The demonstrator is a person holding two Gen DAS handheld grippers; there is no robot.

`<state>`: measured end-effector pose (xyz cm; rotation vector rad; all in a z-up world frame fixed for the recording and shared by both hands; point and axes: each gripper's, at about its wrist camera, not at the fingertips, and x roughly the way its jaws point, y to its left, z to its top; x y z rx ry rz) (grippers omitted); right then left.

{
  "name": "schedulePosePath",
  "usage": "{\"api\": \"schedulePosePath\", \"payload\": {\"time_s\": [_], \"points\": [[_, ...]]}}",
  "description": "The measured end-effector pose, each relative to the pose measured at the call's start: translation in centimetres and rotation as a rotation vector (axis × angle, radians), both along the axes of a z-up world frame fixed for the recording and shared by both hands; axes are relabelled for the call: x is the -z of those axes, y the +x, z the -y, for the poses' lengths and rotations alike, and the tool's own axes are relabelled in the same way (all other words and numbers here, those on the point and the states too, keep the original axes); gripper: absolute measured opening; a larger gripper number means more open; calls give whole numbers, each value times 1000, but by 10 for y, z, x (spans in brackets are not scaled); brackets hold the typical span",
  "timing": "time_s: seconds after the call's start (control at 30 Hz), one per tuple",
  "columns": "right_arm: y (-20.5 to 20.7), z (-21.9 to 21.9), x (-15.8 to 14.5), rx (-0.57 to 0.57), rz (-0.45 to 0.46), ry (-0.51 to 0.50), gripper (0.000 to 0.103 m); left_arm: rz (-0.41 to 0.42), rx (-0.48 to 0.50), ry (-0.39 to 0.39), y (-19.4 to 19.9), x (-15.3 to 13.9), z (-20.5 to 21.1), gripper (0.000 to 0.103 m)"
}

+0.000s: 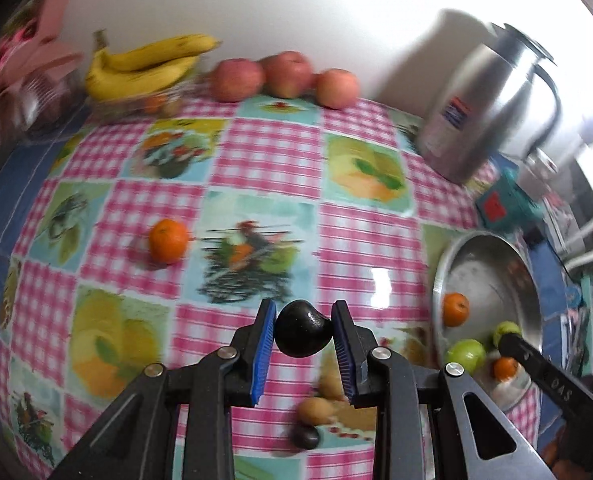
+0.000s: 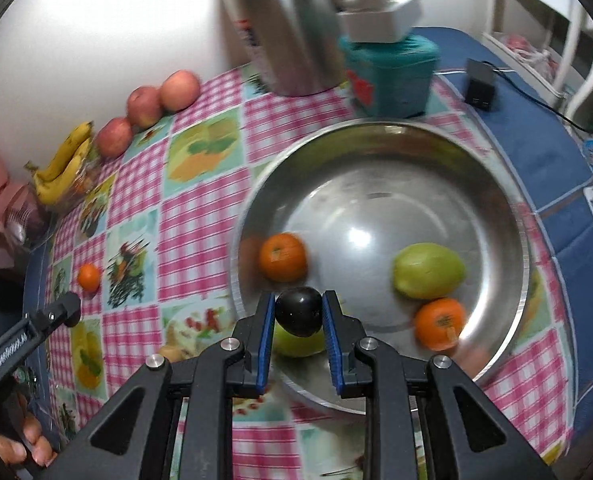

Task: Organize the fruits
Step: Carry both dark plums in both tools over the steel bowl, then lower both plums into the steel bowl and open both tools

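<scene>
Both grippers loaded. Left gripper (image 1: 303,334) clamped on a dark plum (image 1: 302,334), low centre of the left view, above the tablecloth (image 1: 256,152), well apart from the bowl (image 1: 440,280) at right edge. Right gripper (image 2: 298,316) pinching a second dark plum (image 2: 298,316), low centre of the right view, over the bowl's near rim. In bowl: two oranges (image 2: 282,257), a green fruit (image 2: 428,270), another green one partly hidden under the fingers. Loose orange (image 1: 168,240) mid-left on the cloth; small brown fruit (image 1: 315,410) and dark one (image 1: 306,436) below the left jaws. Bananas (image 1: 144,66) and apples (image 1: 284,74) along the top edge by the wall; kettle (image 1: 484,100) upper right. Step judged: drop right plum into bowl. Best done by moving further over bare steel, lowering close before opening, avoiding a bounce off the orange. Left plum to follow, approaching clear of the right gripper. Heavy motion blur; slower release advisable.
</scene>
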<state>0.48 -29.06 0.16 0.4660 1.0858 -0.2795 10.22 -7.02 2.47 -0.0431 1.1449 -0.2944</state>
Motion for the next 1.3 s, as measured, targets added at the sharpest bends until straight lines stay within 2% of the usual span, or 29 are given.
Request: {"api": "schedulePosePath", "payload": {"time_s": [0.1, 0.23, 0.47, 0.97, 1.3], "points": [[-7, 17, -2, 41, 15, 0, 25, 17, 67, -24, -7, -4, 27, 31], [-15, 31, -8, 77, 51, 5, 25, 56, 149, -1, -17, -9, 60, 31], [-13, 38, -7, 79, 64, 3, 25, 65, 245, 0, -23, 3, 100, 31], [-3, 52, 1, 105, 82, -12, 25, 134, 335, 5, -10, 16, 150, 31], [11, 70, 14, 129, 60, -12, 25, 125, 368, 21, 0, 38, 174, 31]]}}
